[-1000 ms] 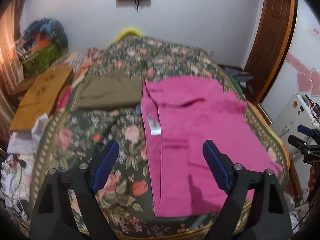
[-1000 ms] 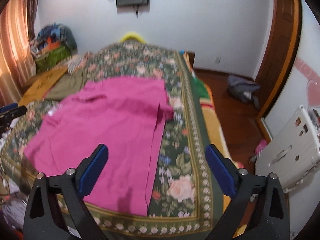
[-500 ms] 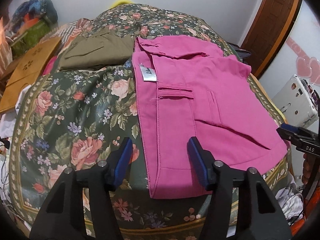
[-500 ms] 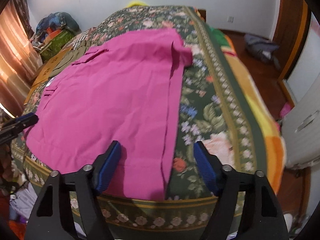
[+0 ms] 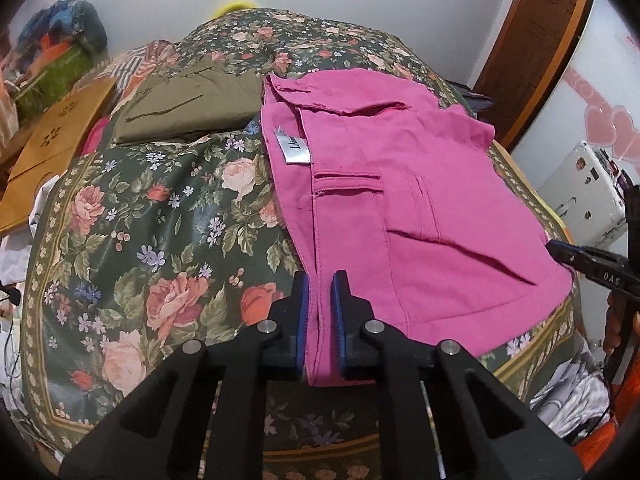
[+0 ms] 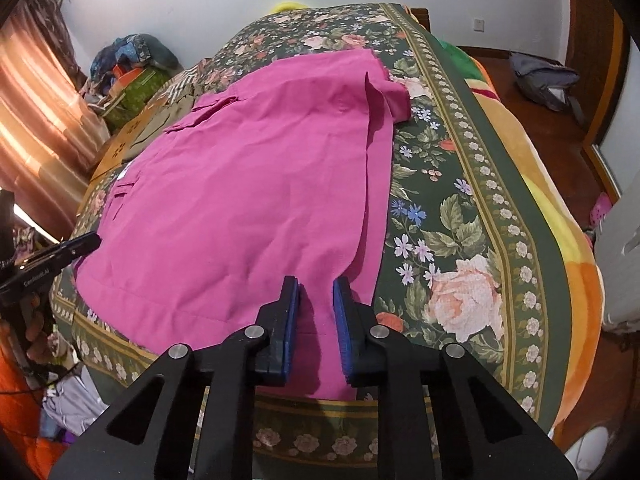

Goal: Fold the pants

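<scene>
Pink pants (image 5: 400,208) were matt woven cloth, bit creased, stitched seams, white fabric label (image 5: 292,148) sewn in. Bedspread (image 5: 152,248) looked like slightly shiny floral fabric. Olive folded garment (image 5: 188,108) was dull cotton-ish cloth. Left gripper (image 5: 320,320) was matt black plastic, ribbed blue pads (image 5: 340,320), shiny metal pins. Wooden board (image 5: 60,148) had smooth finish.

Pink pants (image 6: 248,184) on floral bedspread (image 6: 472,208), right hand-held gripper (image 6: 316,312) pinching hem
</scene>
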A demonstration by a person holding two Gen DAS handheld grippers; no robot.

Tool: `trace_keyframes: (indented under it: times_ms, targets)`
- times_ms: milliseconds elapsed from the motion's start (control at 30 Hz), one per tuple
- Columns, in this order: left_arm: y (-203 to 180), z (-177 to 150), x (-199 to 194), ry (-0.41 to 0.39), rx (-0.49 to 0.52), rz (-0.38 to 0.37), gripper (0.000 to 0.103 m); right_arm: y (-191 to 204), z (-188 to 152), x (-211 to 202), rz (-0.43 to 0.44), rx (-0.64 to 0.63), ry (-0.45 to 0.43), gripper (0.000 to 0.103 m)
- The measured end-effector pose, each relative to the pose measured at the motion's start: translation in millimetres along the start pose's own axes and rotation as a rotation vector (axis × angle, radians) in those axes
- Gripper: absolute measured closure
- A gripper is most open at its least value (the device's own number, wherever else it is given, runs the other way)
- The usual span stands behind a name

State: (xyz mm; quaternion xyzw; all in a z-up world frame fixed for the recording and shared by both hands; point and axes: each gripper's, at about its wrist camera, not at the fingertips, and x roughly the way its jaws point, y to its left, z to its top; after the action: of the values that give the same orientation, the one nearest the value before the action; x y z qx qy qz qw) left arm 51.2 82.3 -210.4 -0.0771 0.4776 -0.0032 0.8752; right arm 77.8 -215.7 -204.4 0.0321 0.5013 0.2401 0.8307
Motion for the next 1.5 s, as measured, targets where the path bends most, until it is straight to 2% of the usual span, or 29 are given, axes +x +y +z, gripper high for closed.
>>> trace_keyframes:
  times_ms: [267,333,400,467,500,567,667,767,900,1100,1300,1500]
  targets:
    - [4,-3,-1,0.017,0.010,0.009,0.092,-6,0,2,0.013,-0.005,0.015,0.090]
    - [4,4,-7,0.003,0.025,0.050,0.092,-6,4,0,0.013,-0.001,0.024,0.090]
    - [7,16,-16,-0.025,0.028,0.056,0.091,-5,8,-4,0.000,-0.004,0.017,0.090]
    - [10,28,-22,-0.048,0.019,0.054,0.085,-6,16,-9,-0.015,-0.010,-0.001,0.090]
    - [12,36,-25,-0.064,0.015,0.052,0.077,-7,22,-13,-0.016,-0.009,-0.017,0.089]
    - [12,51,-25,-0.089,0.017,0.060,0.067,-10,32,-18,-0.011,-0.001,-0.044,0.085]
    - [9,73,-18,-0.107,0.027,0.064,0.066,-13,52,-21,-0.017,0.003,-0.091,0.073]
    - [5,94,-5,-0.107,0.037,0.047,0.066,-17,72,-16,-0.030,0.000,-0.122,0.070]
    - [-1,118,24,-0.082,0.056,0.035,0.066,-23,95,2,-0.035,0.006,-0.139,0.059]
    - [5,134,71,0.011,0.018,-0.031,0.066,-32,110,38,0.027,0.031,-0.097,0.059]
    - [9,139,104,0.079,0.002,-0.050,0.066,-46,115,68,0.043,0.063,-0.047,0.059]
    - [13,137,109,0.086,-0.035,-0.107,0.064,-52,117,90,0.110,0.089,0.006,0.059]
